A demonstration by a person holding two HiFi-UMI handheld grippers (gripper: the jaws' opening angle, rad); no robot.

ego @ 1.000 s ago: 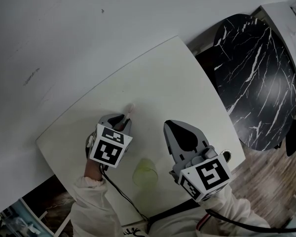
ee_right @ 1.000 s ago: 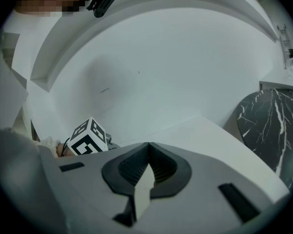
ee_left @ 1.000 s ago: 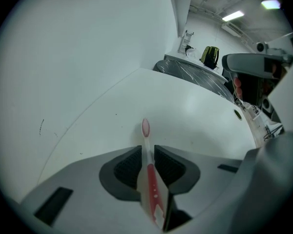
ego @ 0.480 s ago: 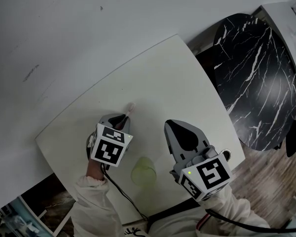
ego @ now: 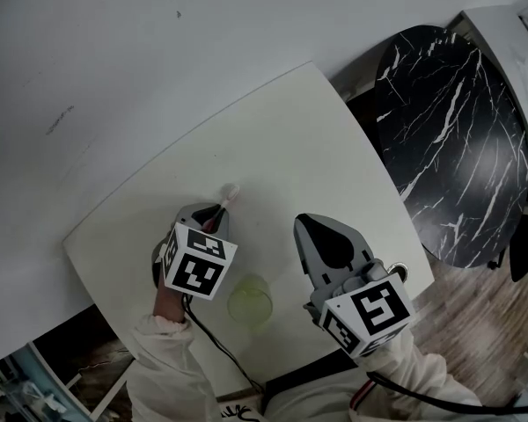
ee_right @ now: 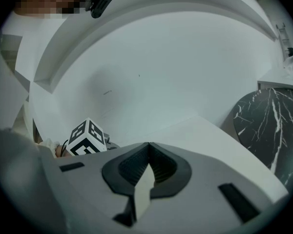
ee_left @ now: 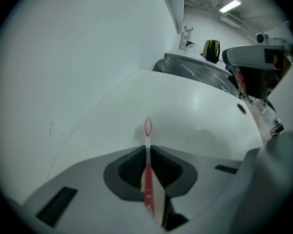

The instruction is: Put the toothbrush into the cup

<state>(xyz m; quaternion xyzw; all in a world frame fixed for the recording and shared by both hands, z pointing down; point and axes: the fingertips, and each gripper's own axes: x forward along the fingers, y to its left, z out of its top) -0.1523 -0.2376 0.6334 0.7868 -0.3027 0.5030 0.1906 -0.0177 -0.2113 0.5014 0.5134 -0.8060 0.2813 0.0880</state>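
Your left gripper (ego: 211, 218) is clamped on the toothbrush (ee_left: 147, 156): the pads press on its red-and-white handle, and the pink head pokes out past the jaw tips, pointing toward the far edge of the white table (ego: 317, 148). The pale green cup (ego: 250, 302) stands upright on that table, between your two grippers and just beside the left one. Your right gripper (ee_right: 149, 150) has its jaws together with nothing in them. A black marbled round table (ego: 458, 130) stands off to your right.
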